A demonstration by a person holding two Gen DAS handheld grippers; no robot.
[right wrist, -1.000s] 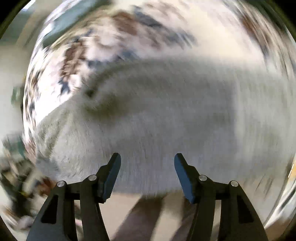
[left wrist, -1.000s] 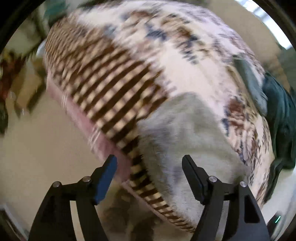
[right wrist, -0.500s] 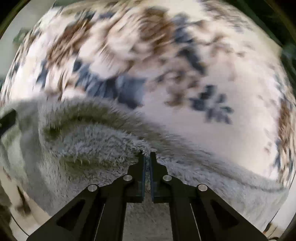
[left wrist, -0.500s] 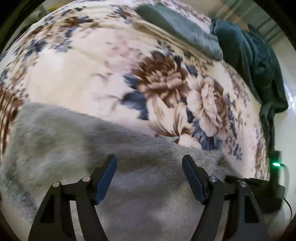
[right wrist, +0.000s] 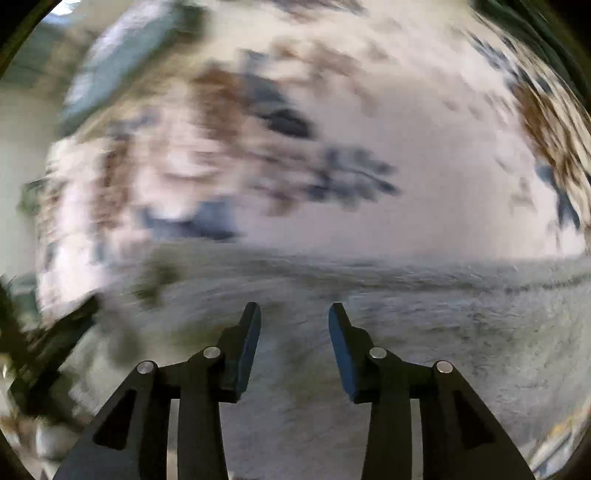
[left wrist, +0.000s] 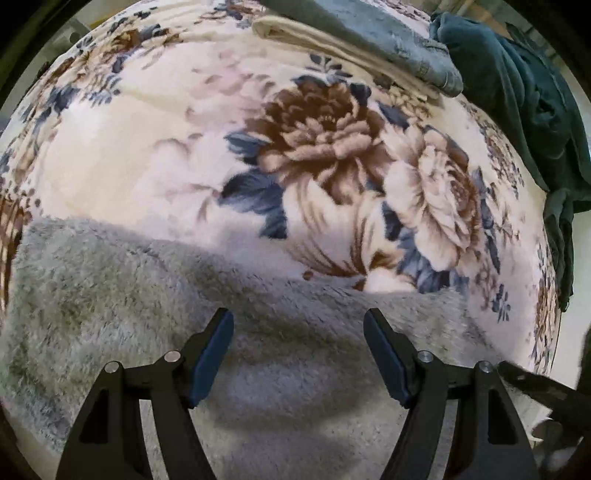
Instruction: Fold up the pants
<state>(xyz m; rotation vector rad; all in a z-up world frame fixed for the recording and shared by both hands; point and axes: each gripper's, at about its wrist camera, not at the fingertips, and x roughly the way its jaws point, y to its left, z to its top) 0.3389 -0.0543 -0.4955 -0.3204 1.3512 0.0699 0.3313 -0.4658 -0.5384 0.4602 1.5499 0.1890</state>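
Grey fluffy pants [left wrist: 155,295] lie flat on a floral blanket [left wrist: 147,155], filling the lower part of the left wrist view. My left gripper [left wrist: 298,317] is open and empty just above the pants. In the blurred right wrist view the same grey pants [right wrist: 443,314] spread across the lower half. My right gripper [right wrist: 294,310] is open over them and holds nothing.
Folded clothes, a blue-grey piece [left wrist: 373,33] on a cream piece [left wrist: 332,40], lie at the far side of the blanket. A dark green garment [left wrist: 517,92] is heaped at the far right. The other gripper's black arm [left wrist: 546,387] shows at the lower right.
The right gripper was shut on the pants' edge half a second ago and has now opened and let go. The left gripper stayed open and hovers over the pants.
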